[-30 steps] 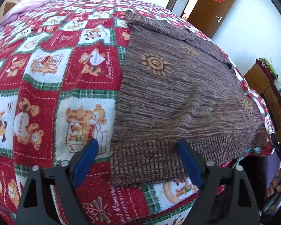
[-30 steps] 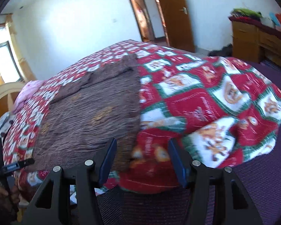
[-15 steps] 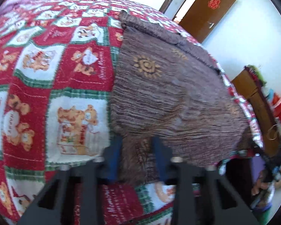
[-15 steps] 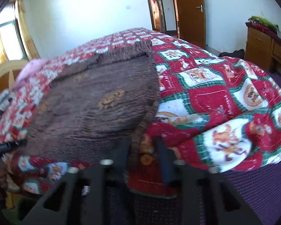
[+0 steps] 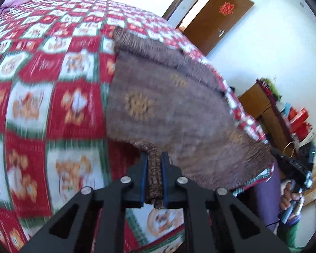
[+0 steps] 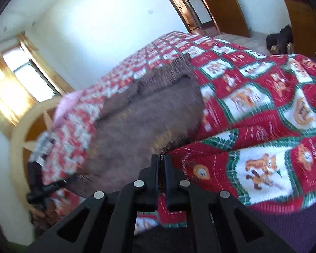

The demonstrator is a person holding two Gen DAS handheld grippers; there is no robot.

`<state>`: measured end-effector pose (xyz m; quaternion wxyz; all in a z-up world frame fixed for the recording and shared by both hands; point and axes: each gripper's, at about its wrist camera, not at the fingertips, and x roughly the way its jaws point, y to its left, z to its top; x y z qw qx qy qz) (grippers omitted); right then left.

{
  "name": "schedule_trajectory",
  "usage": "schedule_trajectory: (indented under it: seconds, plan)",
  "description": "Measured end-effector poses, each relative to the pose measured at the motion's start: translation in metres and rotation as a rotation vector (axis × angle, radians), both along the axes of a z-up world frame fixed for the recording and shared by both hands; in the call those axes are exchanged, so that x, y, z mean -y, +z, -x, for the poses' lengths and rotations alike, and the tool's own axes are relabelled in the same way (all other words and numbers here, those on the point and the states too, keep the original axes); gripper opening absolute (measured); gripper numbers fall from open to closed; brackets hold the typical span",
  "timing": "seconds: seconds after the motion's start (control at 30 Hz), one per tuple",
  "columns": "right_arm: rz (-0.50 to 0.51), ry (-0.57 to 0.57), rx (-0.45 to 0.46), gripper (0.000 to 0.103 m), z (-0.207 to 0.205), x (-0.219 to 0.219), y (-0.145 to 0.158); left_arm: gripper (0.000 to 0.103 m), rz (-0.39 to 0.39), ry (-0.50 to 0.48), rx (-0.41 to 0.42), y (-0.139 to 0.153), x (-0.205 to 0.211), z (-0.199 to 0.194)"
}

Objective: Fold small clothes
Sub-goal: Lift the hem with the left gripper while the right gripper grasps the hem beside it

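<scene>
Left gripper (image 5: 154, 158): we see its blue-lined jaws drawn nearly together, clamped on a bunched strip of the ribbed hem at the near left corner of the brown sweater (image 5: 158, 105)
Right gripper (image 6: 161, 160): its jaws stand almost closed, with only a thin dark edge of knit pinched between them at the sweater's near right corner; the red quilt lies just beside the right finger
Sweater hem: in the left wrist view we see it raised off the bed where it is pinched, the cloth pulled up into a peak toward the jaws
Sweater body: it lies spread on the quilt (image 5: 42, 80) beyond the grippers, with orange sun-like motifs on the front and the sleeves folded across the far end
Quilt: red, white and green squares with bear prints, covering the bed and hanging over the near edge
Person's hand (image 5: 288, 196): at the right edge of the left wrist view, holding the other gripper's handle
Far room: we see a brown door (image 5: 217, 19) standing open, a wooden dresser (image 5: 261, 109) and white walls; both views are blurred
</scene>
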<state>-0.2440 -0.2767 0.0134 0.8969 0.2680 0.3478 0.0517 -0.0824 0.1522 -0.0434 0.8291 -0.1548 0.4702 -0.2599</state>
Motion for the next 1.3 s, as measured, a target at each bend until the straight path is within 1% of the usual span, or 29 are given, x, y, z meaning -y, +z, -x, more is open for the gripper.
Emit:
schedule_trajectory:
  seconds: [0.03,0.07,0.1,0.2,0.27,0.33,0.4,0.47,0.53,0.6,0.67,0.7,0.77,0.83,0.87,0.9,1.0,1.07,1.1,1.13,1.17,1.2,1.23,1.27,1.3]
  plan:
    - [-0.026,-0.002,0.005,0.004,-0.007,0.005,0.003,0.012,0.013,0.001,0.005,0.007,-0.001,-0.008]
    - [-0.059,-0.007,0.010,0.004,-0.015,0.011,0.007,0.012,0.014,0.004,0.011,0.010,-0.001,-0.014]
    - [-0.070,-0.014,0.009,0.004,-0.022,0.016,0.009,0.012,0.002,0.009,0.021,0.016,0.001,-0.024]
    - [-0.016,-0.047,-0.015,0.004,-0.039,0.024,0.012,0.012,-0.020,0.011,0.028,0.021,0.008,-0.044]
    - [0.002,-0.063,-0.034,0.005,-0.048,0.029,0.011,0.012,-0.032,0.004,0.030,0.022,0.017,-0.061]
    - [0.028,-0.065,-0.017,0.005,-0.048,0.031,0.014,0.012,-0.056,0.001,0.028,0.021,0.025,-0.077]
    - [0.068,-0.067,-0.002,0.005,-0.050,0.032,0.017,0.012,-0.061,-0.002,0.009,0.018,0.030,-0.091]
    - [0.113,-0.070,-0.024,0.005,-0.058,0.033,0.017,0.012,-0.061,-0.003,-0.017,0.014,0.037,-0.106]
    - [0.141,-0.069,-0.048,0.005,-0.065,0.033,0.016,0.012,-0.076,0.000,-0.026,0.012,0.042,-0.118]
    - [0.149,-0.044,-0.051,0.005,-0.069,0.032,0.016,0.012,-0.109,0.008,-0.022,0.011,0.047,-0.127]
    - [0.163,0.019,-0.068,0.005,-0.073,0.027,0.014,0.012,-0.123,0.010,-0.035,0.007,0.050,-0.136]
    - [0.185,0.038,-0.089,0.007,-0.075,0.025,0.013,0.012,-0.131,0.010,-0.041,0.005,0.052,-0.141]
    - [0.241,0.076,-0.144,0.021,-0.076,0.018,0.008,0.012,-0.174,0.013,-0.041,0.001,0.057,-0.148]
    - [0.250,0.093,-0.194,0.051,-0.071,0.014,0.004,0.013,-0.190,0.003,-0.034,-0.002,0.060,-0.153]
    - [0.225,0.102,-0.204,0.055,-0.067,0.012,0.002,0.013,-0.189,-0.004,-0.033,-0.003,0.060,-0.154]
    - [0.208,0.107,-0.205,0.055,-0.063,0.011,0.001,0.013,-0.192,-0.012,-0.020,-0.003,0.061,-0.153]
    - [0.157,0.117,-0.224,0.055,-0.054,0.005,-0.005,0.016,-0.241,-0.020,0.014,-0.005,0.062,-0.154]
    - [0.159,0.138,-0.259,0.055,-0.054,-0.002,-0.013,0.022,-0.260,-0.030,0.006,-0.007,0.060,-0.158]
    - [0.176,0.146,-0.280,0.050,-0.057,-0.007,-0.018,0.024,-0.259,-0.029,-0.001,-0.007,0.058,-0.159]
    - [0.189,0.154,-0.292,0.024,-0.060,-0.011,-0.023,0.027,-0.256,-0.023,-0.007,-0.006,0.053,-0.161]
    - [0.192,0.167,-0.307,0.007,-0.064,-0.015,-0.029,0.030,-0.250,-0.017,-0.007,-0.004,0.049,-0.163]
    - [0.181,0.174,-0.327,0.004,-0.070,-0.015,-0.034,0.033,-0.239,-0.012,-0.002,-0.001,0.045,-0.163]
    - [0.169,0.169,-0.334,0.004,-0.074,-0.014,-0.036,0.039,-0.227,-0.009,0.009,0.005,0.038,-0.163]
    - [0.147,0.171,-0.325,0.004,-0.079,-0.012,-0.035,0.045,-0.220,-0.008,0.021,0.009,0.032,-0.162]
    - [0.119,0.178,-0.311,0.004,-0.083,-0.010,-0.032,0.047,-0.216,-0.005,0.034,0.013,0.028,-0.161]
